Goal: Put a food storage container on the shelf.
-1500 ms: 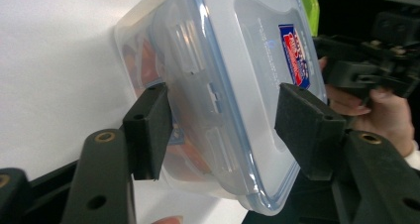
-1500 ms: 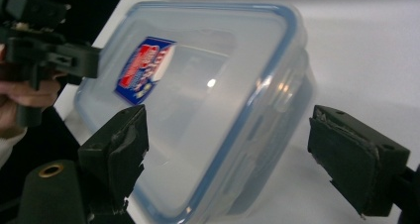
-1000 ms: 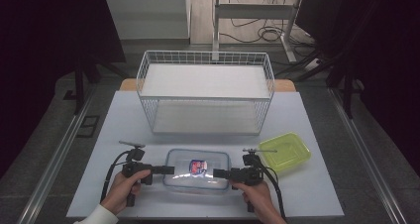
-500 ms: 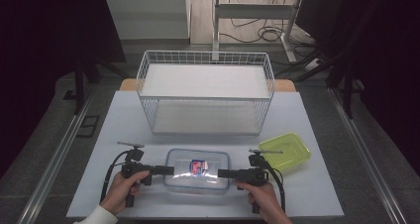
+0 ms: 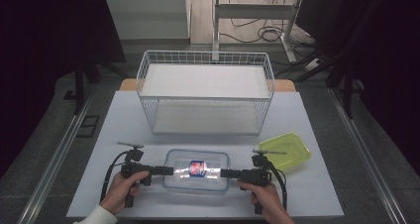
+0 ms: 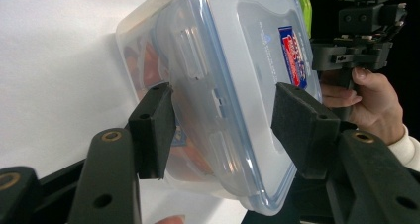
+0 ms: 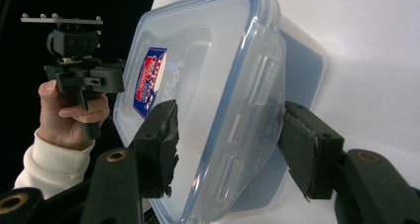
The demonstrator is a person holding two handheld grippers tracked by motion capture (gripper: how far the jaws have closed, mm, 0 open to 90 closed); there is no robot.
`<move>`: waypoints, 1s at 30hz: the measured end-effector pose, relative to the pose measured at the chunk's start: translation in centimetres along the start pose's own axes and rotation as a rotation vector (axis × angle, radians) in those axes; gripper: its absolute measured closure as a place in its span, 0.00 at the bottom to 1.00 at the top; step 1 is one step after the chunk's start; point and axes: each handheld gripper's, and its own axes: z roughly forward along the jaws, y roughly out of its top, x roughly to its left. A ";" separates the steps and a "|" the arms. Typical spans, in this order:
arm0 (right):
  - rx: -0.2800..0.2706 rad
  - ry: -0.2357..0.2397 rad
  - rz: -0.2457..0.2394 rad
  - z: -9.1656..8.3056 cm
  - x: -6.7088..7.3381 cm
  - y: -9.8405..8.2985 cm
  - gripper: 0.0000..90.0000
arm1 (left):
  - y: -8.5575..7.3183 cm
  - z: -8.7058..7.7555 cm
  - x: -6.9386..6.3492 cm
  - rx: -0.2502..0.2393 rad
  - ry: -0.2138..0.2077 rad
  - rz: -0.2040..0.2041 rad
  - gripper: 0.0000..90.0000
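Note:
A clear lidded food container (image 5: 198, 182) with a blue seal and a red-and-blue sticker (image 5: 197, 167) lies on the white table (image 5: 124, 125) near its front edge. My left gripper (image 5: 168, 171) lies level at its left end. One pad rests on the lid and one under the base of the container (image 6: 237, 45), so the left gripper (image 6: 223, 95) is shut on it. My right gripper (image 5: 225, 173) mirrors this at the right end. Its jaws have just been closing, and the right gripper (image 7: 230, 110) now clamps the container (image 7: 198, 60) from lid to base.
A white wire basket (image 5: 205, 85) stands behind the container, across the table's middle. A yellow-green plastic tub (image 5: 287, 152) lies to the right, just behind my right gripper. The table's front edge runs close under both hands.
My right gripper has shifted slightly to the right along the container's end. The left gripper and the container have stayed in place.

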 end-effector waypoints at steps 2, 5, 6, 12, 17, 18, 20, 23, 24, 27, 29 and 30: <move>0.000 0.000 -0.002 0.0 0.0 0.0 0.49 | 0.0 -0.1 0.0 -0.002 -0.001 0.000 0.49; 0.005 -0.002 -0.010 -0.1 0.1 0.0 0.49 | 0.0 -0.1 0.0 -0.003 -0.003 0.002 0.49; 0.005 -0.001 -0.010 -0.1 0.2 0.0 0.50 | 0.0 -0.2 0.0 -0.007 -0.006 0.002 0.50; 0.003 0.012 -0.009 -0.3 0.3 -0.2 0.52 | -0.2 -0.5 0.0 -0.019 -0.010 -0.002 0.52; -0.004 0.013 -0.021 -0.3 0.4 -0.3 0.53 | -0.4 -0.8 -0.1 -0.047 -0.031 -0.006 0.56; -0.004 0.015 -0.018 -0.4 0.4 -0.3 0.53 | -0.4 -0.9 -0.1 -0.044 -0.029 0.000 0.56; -0.008 0.013 -0.025 -0.4 0.4 -0.4 0.53 | -0.5 -0.9 -0.2 -0.047 -0.025 0.001 0.56; -0.012 0.008 -0.019 -0.4 0.6 -0.5 0.53 | -0.7 -0.9 -0.5 -0.061 -0.004 0.001 0.56; -0.012 0.008 -0.019 -0.4 0.6 -0.5 0.53 | -0.7 -0.9 -0.5 -0.061 -0.004 0.001 0.56; -0.021 -0.010 -0.032 -0.4 1.0 -0.6 0.53 | -0.9 -0.9 -0.7 -0.076 0.008 -0.002 0.56; -0.020 -0.005 -0.032 -0.5 1.0 -0.7 0.54 | -1.0 -0.9 -0.9 -0.077 0.013 0.006 0.56; -0.020 -0.005 -0.032 -0.5 1.0 -0.7 0.54 | -1.0 -1.0 -1.0 -0.079 0.017 0.009 0.56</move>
